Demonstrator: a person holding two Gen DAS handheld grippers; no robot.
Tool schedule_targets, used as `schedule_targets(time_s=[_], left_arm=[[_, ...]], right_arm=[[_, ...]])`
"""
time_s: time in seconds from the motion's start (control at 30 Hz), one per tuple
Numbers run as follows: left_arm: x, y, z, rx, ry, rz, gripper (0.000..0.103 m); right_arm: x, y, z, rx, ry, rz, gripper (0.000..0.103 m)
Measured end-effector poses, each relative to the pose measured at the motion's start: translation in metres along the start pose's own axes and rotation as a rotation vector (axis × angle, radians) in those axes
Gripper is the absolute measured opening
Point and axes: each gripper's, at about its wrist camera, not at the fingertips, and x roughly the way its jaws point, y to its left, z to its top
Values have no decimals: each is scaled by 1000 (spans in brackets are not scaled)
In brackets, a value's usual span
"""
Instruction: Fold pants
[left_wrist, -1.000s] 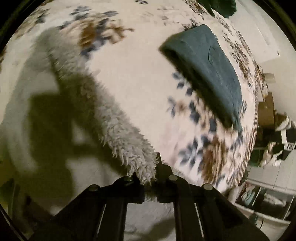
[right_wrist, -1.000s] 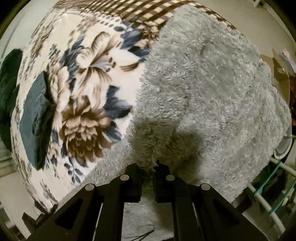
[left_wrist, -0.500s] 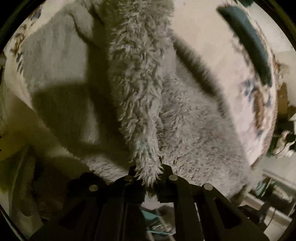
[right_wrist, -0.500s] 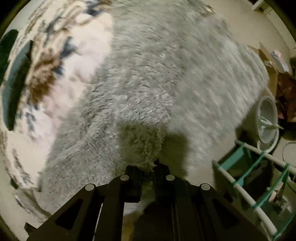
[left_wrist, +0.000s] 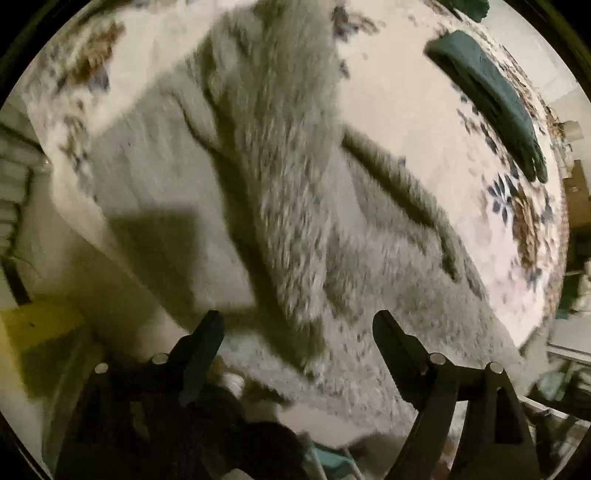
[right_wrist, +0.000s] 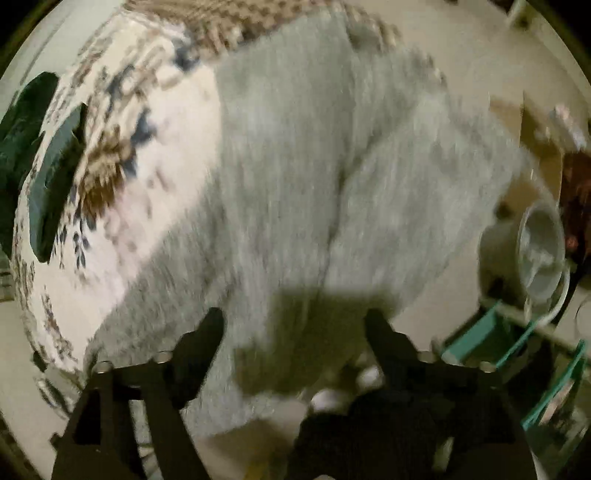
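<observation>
The grey fluffy pants (left_wrist: 288, 206) lie on a floral bedspread (left_wrist: 413, 122), with one layer folded over another and hanging past the bed's near edge. They also fill the right wrist view (right_wrist: 295, 177). My left gripper (left_wrist: 297, 323) is open just above the pants' near edge, holding nothing. My right gripper (right_wrist: 293, 319) is open too, over the pants' near end, holding nothing.
A folded dark teal garment (left_wrist: 491, 92) lies on the bed at the far right; it also shows in the right wrist view (right_wrist: 51, 177). A white bucket (right_wrist: 535, 247) and a teal rack (right_wrist: 517, 343) stand beside the bed. The floor lies below the bed's edge.
Both grippers were shut on the pants' edge and have opened, letting it go. The pants now lie folded on the bed. Both cameras have pulled back a little.
</observation>
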Motion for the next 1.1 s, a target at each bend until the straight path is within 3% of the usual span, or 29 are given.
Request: schedule_targets(time_s=[0.13,0.27,0.33,0.37,0.4,0.43,0.5,0.6,0.73,0.77,0.83,0.87,0.93,0.97,1.03,1.1], left_arm=[[10,-25,6,63,-23,43,82],[22,-53,7,116,-33,63,82],[21,-69,5,145,-54,66,82],[20,-77,4,159,-64,58,82],[18,-83,2,171,-71,53,82],[16,-87,0,179,-76,49,82],[15,-95,-7,195,-73,29,82],[17,-103,-17,210,-60,12,82],[29,-114,-29,212,-31,5,82],[30,-115,-33,217,-26,7,82],[35,-117,-43,233,-13,13,82],[36,-117,-47,242,-7,15,82],[41,-119,-52,258,10,22,82],[43,-119,-55,263,17,23,82],[45,-122,-58,278,24,27,82],[45,-123,-60,287,23,34,82]], right_arm=[[8,21,72,-58,-74,-60,87],[37,41,135,-68,-77,-101,87],[48,42,151,-72,-65,-148,87],[52,40,155,-73,-52,-169,74],[51,34,157,-62,-56,-202,36],[46,27,158,-45,-67,-201,21],[24,2,154,12,-124,-144,17],[-14,-39,139,84,-192,-40,15],[-61,-113,104,192,-324,170,15],[-66,-126,98,199,-351,195,15],[-65,-157,86,210,-386,158,15],[-52,-179,83,241,-362,147,16],[-13,-221,82,340,-198,116,29],[-3,-237,78,393,-156,131,30],[-1,-259,69,483,-154,170,34],[-8,-263,68,507,-191,250,48]])
